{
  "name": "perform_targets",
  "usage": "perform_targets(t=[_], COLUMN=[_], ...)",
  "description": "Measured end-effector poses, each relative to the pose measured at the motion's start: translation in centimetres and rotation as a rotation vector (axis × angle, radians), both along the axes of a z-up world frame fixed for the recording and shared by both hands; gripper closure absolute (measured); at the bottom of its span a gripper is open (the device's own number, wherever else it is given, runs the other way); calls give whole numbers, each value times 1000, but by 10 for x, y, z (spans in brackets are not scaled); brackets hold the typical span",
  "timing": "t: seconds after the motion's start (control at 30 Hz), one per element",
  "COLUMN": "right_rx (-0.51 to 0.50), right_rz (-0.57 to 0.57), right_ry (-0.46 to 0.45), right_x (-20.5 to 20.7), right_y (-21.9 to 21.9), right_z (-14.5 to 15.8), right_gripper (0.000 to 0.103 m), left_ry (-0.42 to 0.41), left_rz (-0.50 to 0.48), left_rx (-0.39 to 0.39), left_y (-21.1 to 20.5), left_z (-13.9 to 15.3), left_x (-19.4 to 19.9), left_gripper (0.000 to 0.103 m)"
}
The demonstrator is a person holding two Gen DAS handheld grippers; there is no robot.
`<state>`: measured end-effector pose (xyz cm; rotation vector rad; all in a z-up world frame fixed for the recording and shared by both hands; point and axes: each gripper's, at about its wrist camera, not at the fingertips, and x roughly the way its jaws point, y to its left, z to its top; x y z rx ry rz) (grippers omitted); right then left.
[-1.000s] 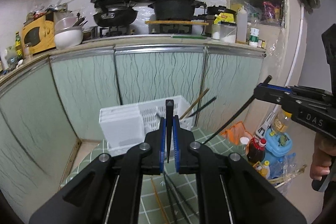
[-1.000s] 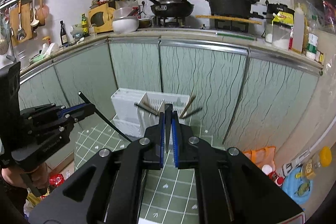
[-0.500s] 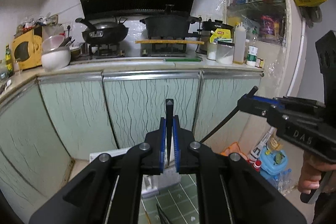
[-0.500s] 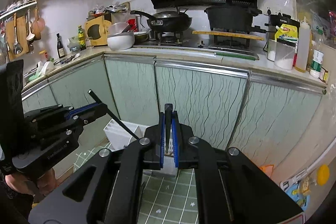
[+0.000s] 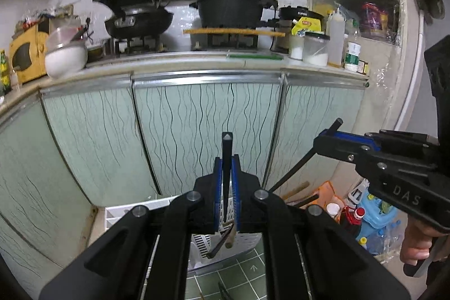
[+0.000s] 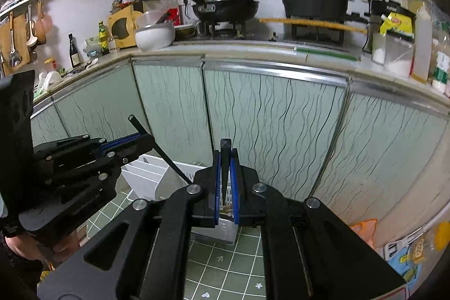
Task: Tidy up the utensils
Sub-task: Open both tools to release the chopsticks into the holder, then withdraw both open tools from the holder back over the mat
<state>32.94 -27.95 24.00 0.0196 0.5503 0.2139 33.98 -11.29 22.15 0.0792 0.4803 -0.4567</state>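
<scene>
The left gripper (image 5: 226, 187) was clamped on a black chopstick (image 5: 226, 156); the right gripper (image 6: 225, 182) pinched its own long black chopstick (image 6: 225, 159). Just beyond both sat the white slotted plastic utensil basket (image 6: 146, 179) on green floor tiles (image 6: 225, 263), before pale green cabinet doors (image 5: 202, 125).

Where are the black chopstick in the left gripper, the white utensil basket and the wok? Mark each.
black chopstick (image 5: 226, 159): left wrist view, shaft between the fingers.
white utensil basket (image 6: 146, 173): right wrist view, left compartment wall.
wok (image 5: 140, 21): left wrist view, dark side of bowl.
</scene>
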Motion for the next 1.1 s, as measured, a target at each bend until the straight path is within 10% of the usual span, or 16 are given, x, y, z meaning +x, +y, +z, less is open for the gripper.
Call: perform_targets(t=[0.17, 0.2, 0.27, 0.4, 1.1], right_rx=[-34, -41, -62, -86, -97], right_rz=[-1, -1, -28, -51, -46], right_ry=[25, 28, 3, -44, -76], right_x=[10, 9, 2, -15, -113], right_y=[2, 2, 2, 1, 11], right_z=[-21, -23, -24, -20, -14], right_gripper=[90, 77, 39, 8, 8], left_ry=[-4, -8, -39, -69, -71], left_rz=[-12, 1, 48, 77, 94], left_rx=[-1, 17, 39, 24, 18], left_y=[4, 5, 10, 25, 67], left_z=[-15, -18, -18, -14, -9], left_x=[5, 5, 1, -13, -102], left_gripper=[86, 72, 10, 7, 4])
